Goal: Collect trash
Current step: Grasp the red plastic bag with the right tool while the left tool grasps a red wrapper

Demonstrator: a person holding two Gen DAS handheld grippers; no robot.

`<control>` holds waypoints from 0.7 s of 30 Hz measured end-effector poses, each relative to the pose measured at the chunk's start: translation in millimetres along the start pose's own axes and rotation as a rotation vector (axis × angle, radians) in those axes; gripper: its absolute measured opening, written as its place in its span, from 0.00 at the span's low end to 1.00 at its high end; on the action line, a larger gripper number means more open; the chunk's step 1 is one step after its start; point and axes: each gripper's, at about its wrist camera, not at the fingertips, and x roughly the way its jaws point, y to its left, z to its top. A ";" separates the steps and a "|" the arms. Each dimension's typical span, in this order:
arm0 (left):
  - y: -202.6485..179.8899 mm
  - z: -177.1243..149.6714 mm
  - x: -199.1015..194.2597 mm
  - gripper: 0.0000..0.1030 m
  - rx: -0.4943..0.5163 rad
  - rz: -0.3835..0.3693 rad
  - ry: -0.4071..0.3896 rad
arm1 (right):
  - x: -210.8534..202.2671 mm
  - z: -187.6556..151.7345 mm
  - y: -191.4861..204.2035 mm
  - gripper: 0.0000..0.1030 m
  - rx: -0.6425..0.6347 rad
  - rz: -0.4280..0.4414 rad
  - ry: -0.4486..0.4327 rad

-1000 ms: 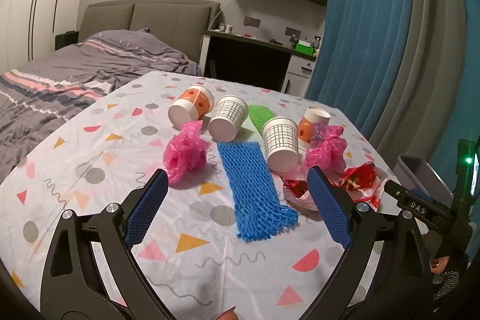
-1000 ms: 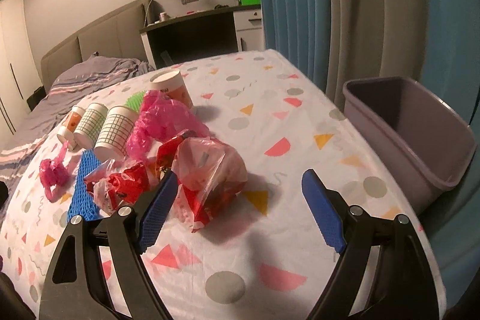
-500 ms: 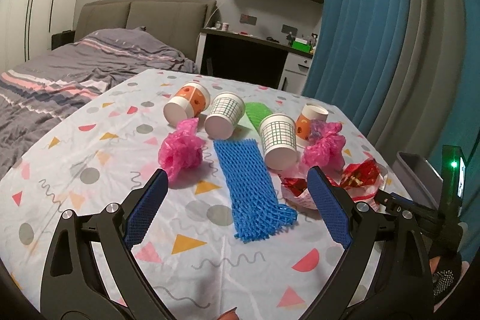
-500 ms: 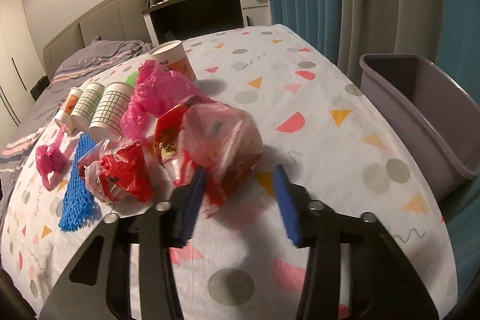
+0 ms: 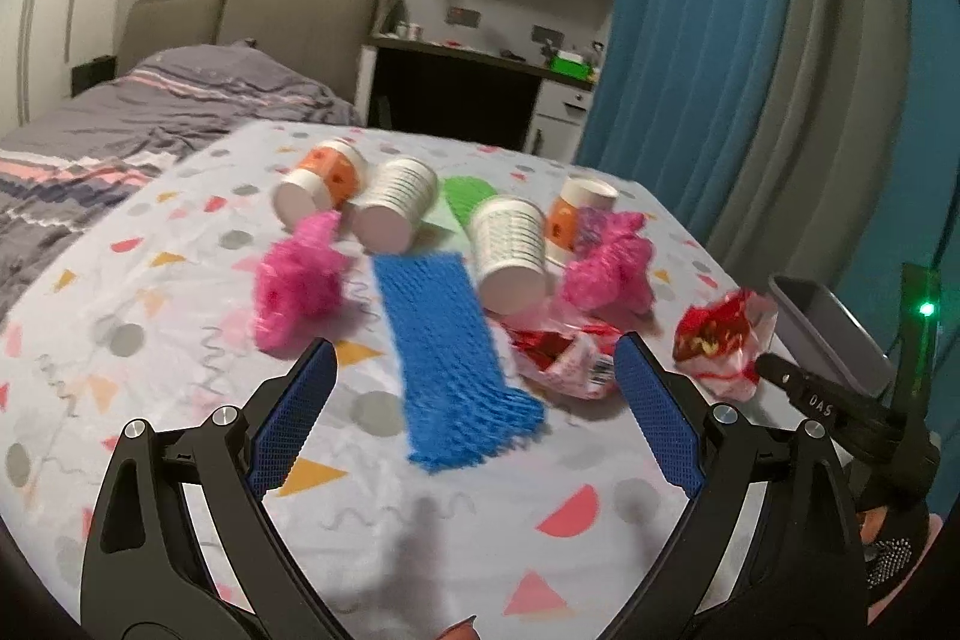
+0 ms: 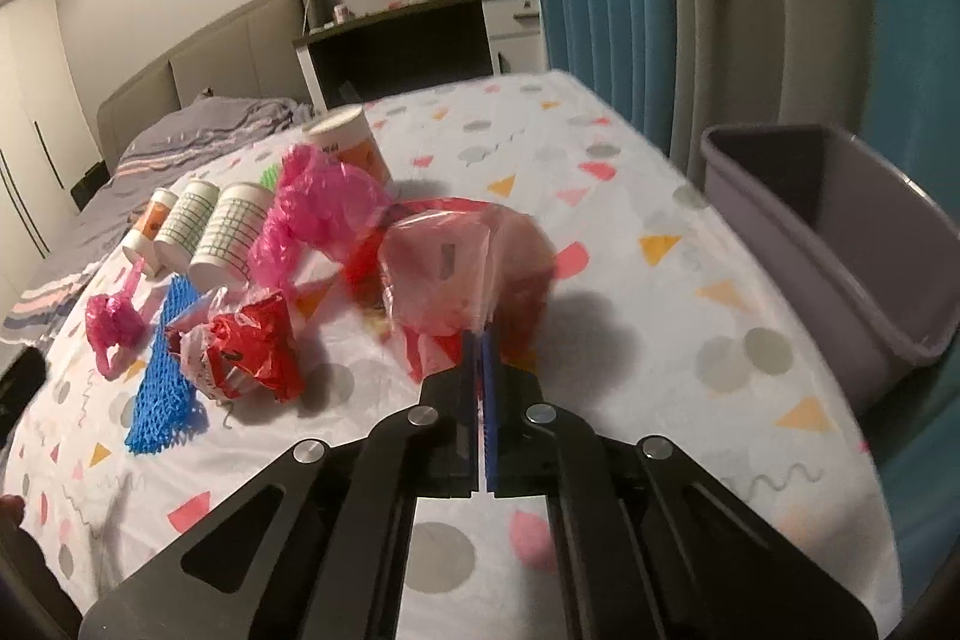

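My right gripper (image 6: 480, 340) is shut on a red and clear plastic wrapper (image 6: 456, 274), held just above the table; the wrapper also shows in the left wrist view (image 5: 720, 334). My left gripper (image 5: 474, 400) is open and empty above the blue foam net (image 5: 450, 340). Around it lie two pink plastic wads (image 5: 300, 280) (image 5: 612, 268), several paper cups (image 5: 510, 250), a green net (image 5: 465, 196) and a second red wrapper (image 5: 564, 358). A grey bin (image 6: 840, 244) stands off the table's right edge.
The table has a white cloth with coloured shapes (image 5: 180, 340). A bed (image 5: 120, 142) lies to the left, a desk (image 5: 456, 82) at the back, blue curtains (image 5: 720, 70) on the right. The right gripper's body (image 5: 840, 406) shows at the left view's right edge.
My right gripper has closed from wide open onto the red and clear wrapper and lifted it slightly. My left gripper has stayed open, shifting a little forward.
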 end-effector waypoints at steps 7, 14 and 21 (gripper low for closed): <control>-13.4 6.0 33.1 0.89 0.010 -0.062 0.068 | -26.8 2.3 -13.0 0.02 0.015 0.019 -0.065; -18.0 8.7 74.7 0.71 0.022 -0.110 0.180 | -38.0 2.1 -19.0 0.02 0.024 0.037 -0.089; -17.7 10.5 97.6 0.54 0.005 -0.156 0.259 | -42.6 1.8 -21.2 0.02 0.026 0.053 -0.099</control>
